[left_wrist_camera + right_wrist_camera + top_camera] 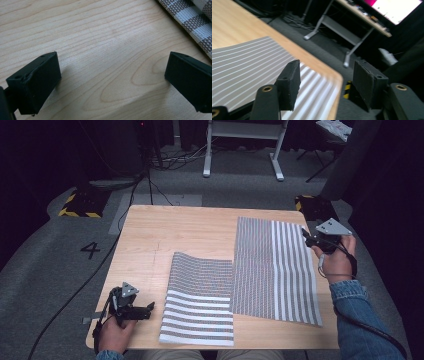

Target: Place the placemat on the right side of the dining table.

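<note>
Your right gripper was open and held nothing, with the big striped mat just under and beside its jaws at the table corner, so you needed to lift clear slowly and not drag the mat's corner.

Wooden table carries two striped woven mats lying flat. The smaller mat sits at about 6 o'clock on the tabletop; the larger mat lies at 3 o'clock, their inner edges touching or very nearly so — the view is too coarse to settle which. Left gripper rests at 8 o'clock on bare wood, just beside the smaller mat. Right gripper is at 2 o'clock, at the larger mat's far corner — jaws appear parted.
</note>
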### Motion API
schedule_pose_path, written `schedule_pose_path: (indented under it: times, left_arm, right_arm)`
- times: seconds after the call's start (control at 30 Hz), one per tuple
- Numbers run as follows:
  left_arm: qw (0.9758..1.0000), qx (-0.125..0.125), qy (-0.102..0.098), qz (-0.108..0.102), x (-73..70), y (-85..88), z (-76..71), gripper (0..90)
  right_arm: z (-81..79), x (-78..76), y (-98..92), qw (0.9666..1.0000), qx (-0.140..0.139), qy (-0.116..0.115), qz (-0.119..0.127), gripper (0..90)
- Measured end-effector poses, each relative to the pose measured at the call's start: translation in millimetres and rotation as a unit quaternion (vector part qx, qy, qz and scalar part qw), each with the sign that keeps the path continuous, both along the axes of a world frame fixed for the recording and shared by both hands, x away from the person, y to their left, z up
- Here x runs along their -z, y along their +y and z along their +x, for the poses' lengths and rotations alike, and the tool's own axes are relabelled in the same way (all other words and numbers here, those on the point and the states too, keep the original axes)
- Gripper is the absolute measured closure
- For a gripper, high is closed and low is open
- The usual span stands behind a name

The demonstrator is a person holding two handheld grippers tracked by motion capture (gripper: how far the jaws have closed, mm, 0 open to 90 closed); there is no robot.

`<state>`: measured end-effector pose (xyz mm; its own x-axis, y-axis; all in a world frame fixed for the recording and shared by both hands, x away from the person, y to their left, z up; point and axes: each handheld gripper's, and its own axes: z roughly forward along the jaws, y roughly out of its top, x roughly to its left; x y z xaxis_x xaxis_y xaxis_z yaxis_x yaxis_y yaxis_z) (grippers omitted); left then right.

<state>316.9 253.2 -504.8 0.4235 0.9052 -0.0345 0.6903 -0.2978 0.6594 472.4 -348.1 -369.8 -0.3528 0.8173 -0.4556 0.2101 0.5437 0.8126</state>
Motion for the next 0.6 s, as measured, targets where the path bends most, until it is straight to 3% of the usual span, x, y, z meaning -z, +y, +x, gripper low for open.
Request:
schedule_pose_path:
  times: [0.07, 0.2, 0.27, 0.43, 0.6]
  left_arm:
    - [1.0000, 0.001, 0.000, 0.000, 0.0, 0.0, 0.4, 0.2]
    - [1.0000, 0.003, 0.000, -0.001, 0.0, 0.1, 0.8, 0.2]
    - [1.0000, 0.002, 0.000, -0.001, 0.2, -0.4, 1.1, 0.2]
    - [1.0000, 0.003, 0.001, -0.001, 0.1, -0.5, 2.0, 0.2]
    - [1.0000, 0.003, 0.001, -0.001, 0.1, -0.5, 2.0, 0.2]
  right_arm:
    - [-5.9, 3.5, 2.1, 0.9999, -0.007, 0.012, 0.009, 39.4]
    - [-21.5, 10.0, 11.1, 0.9970, -0.027, 0.049, 0.053, 39.8]
    - [-29.8, 12.7, 18.7, 0.9932, -0.039, 0.080, 0.075, 39.2]
    - [-51.5, 17.2, 43.1, 0.9793, -0.071, 0.146, 0.121, 37.0]
    - [-68.5, 19.4, 65.5, 0.9701, -0.100, 0.183, 0.124, 36.3]
